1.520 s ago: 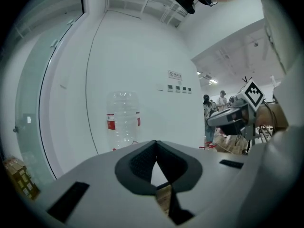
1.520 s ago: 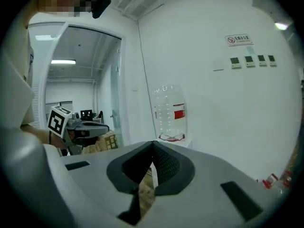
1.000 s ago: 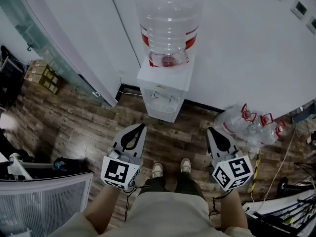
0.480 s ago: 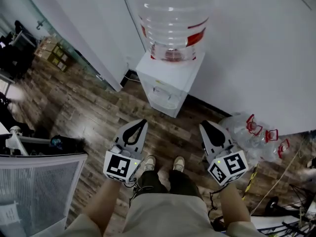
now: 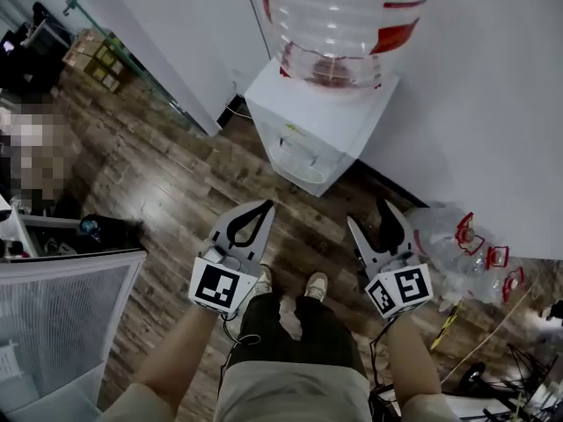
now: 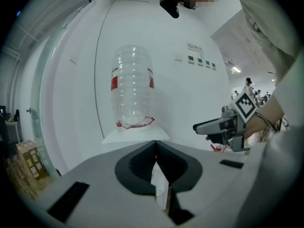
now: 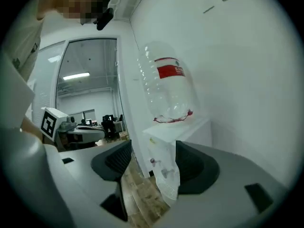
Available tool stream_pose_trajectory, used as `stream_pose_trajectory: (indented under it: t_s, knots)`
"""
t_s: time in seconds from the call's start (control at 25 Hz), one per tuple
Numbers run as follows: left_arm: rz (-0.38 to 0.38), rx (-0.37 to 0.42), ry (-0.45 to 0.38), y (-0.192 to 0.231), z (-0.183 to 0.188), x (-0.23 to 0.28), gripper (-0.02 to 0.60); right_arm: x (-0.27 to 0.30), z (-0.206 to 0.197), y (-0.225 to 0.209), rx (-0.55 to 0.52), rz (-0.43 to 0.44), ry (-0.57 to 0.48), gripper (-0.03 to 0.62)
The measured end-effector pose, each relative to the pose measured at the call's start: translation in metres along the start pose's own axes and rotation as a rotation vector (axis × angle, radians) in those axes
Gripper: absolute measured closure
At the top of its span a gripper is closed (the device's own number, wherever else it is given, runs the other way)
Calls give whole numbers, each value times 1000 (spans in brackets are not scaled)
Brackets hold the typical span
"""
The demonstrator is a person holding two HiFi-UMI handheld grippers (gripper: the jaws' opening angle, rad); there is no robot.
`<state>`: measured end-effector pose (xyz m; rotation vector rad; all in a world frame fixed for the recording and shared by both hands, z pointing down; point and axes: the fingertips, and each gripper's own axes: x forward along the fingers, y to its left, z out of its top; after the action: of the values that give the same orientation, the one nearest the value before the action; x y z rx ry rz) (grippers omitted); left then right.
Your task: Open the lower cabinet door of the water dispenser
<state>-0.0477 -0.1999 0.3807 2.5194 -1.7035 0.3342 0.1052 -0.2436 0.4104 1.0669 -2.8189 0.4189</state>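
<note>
Since both claws hang in the air short of the water dispenser [image 5: 321, 134], the task has not really started: nothing is touched and no door is pulled. The dispenser stands against the white wall with a big clear bottle [image 5: 339, 16] upside down on top, and the person stands on the wood floor [image 5: 158, 200] facing its front.

The left claw [image 5: 262, 209] has its jaws drawn together to a narrow slit and holds nothing. Its own view shows only the bottle and the dispenser top well beyond the tips.

The right claw [image 5: 369, 220] is opening, its jaws already wide apart with nothing gripped. Through the gap, the right gripper view shows the dispenser front with its 2 taps [image 7: 159, 161], well apart from the pads.

The lower cabinet door sits below the taps. The head view looks too steeply down to show it, and the claw bodies cover that part in both gripper views, so I cannot tell whether it is closed or where its handle or edge is.

Judging from this, it is early approach only. Left to do: bring a claw low to the door, catch its edge or handle, and swing it open.

Several empty bottles [image 5: 466, 240] lie on the floor to the right of the dispenser, near the right claw's path.
</note>
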Motion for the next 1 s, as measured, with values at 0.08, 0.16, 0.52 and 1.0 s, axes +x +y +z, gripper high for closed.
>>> stream_pose_trajectory:
  t_s: [0.08, 0.16, 0.52, 1.0]
  knots:
    - [3, -5, -3, 6, -21, 10, 577, 17, -26, -9, 20, 1, -5, 292]
    - [0, -1, -5, 9, -44, 18, 575, 32, -55, -18, 19, -16, 12, 289]
    - [-38, 6, -1, 19, -159, 56, 575, 86, -195, -66, 62, -100, 87, 267]
    - [-37, -27, 8, 45, -306, 107, 576, 161, -336, -117, 10, -136, 112, 247]
